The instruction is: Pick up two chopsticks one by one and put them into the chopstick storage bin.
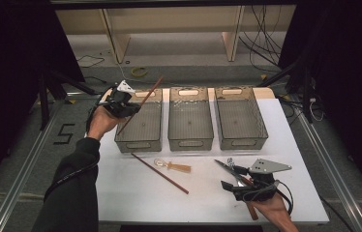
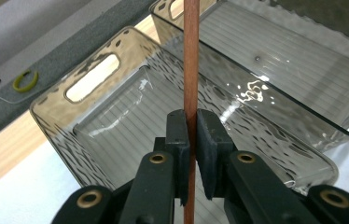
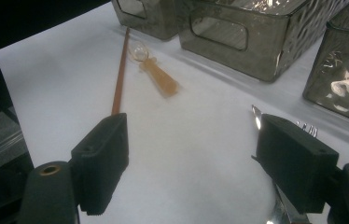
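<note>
While the left gripper (image 2: 193, 135) clamps a reddish chopstick (image 1: 140, 105) over the left bin (image 1: 139, 140), the stick's long axis slants from low inside the bin up past its far rim, tip toward the floor beyond. A second chopstick (image 1: 159, 173) lies diagonally on the white table (image 1: 135, 203), near its front. Wide open and holding nothing, the right gripper (image 3: 189, 154) hovers over bare tabletop, bins well apart.
</note>
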A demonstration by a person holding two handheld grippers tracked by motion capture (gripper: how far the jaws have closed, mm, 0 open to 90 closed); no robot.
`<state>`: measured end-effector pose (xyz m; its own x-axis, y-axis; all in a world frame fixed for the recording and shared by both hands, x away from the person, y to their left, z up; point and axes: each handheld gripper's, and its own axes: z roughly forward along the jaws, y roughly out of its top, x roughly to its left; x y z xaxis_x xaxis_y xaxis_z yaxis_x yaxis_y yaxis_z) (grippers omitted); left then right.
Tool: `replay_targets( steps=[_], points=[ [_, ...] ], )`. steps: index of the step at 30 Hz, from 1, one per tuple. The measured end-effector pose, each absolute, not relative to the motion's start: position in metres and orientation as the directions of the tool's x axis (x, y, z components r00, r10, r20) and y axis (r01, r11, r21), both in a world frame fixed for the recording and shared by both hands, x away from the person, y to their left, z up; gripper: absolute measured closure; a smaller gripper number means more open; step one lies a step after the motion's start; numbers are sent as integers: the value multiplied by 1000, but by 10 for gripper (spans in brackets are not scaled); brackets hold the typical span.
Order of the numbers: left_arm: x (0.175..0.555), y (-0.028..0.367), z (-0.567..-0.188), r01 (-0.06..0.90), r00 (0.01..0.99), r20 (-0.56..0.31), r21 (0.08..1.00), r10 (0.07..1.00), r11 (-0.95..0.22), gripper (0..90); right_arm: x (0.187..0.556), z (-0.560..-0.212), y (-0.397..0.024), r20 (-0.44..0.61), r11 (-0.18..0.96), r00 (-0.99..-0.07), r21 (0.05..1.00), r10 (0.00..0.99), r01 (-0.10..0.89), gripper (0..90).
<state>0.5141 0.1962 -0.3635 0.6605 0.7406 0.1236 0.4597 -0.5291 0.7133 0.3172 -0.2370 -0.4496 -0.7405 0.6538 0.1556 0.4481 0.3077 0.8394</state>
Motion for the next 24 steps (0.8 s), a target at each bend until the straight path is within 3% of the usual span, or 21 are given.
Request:
replay_targets(
  steps=[24],
  points=[
    [528,212,-406,594,575,-7,691,818,-411,826,317,-450,-236,158,312,-743,837,650,450,261]
  ],
)
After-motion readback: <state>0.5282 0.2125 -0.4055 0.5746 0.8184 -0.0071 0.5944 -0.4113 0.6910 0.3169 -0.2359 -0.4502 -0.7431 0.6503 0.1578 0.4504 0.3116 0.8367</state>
